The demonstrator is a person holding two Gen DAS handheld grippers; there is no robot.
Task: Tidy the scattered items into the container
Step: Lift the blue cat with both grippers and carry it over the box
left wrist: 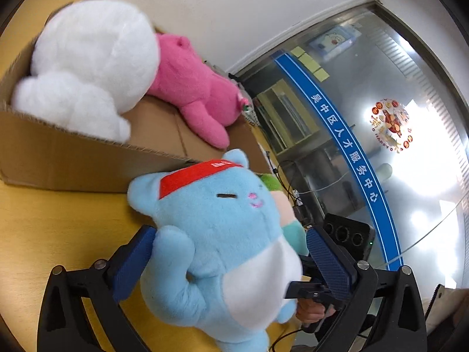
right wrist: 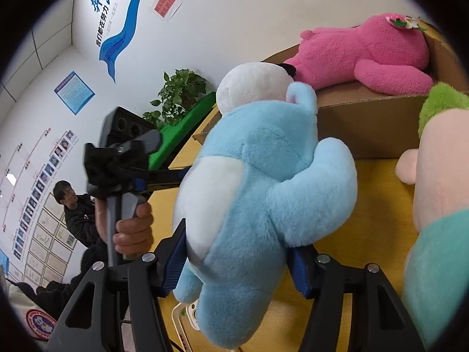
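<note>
Both my left gripper and right gripper clamp the blue cat plush beside the cardboard box.

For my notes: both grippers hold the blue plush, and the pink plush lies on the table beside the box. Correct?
Not quite. The pink plush lies in the box, as the left wrist view shows. Both grippers do hold the blue plush.

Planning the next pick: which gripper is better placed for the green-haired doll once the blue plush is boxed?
Right, probably. The green-haired doll sits just beside the right gripper; from the left gripper the blue plush mostly hides it.
</note>
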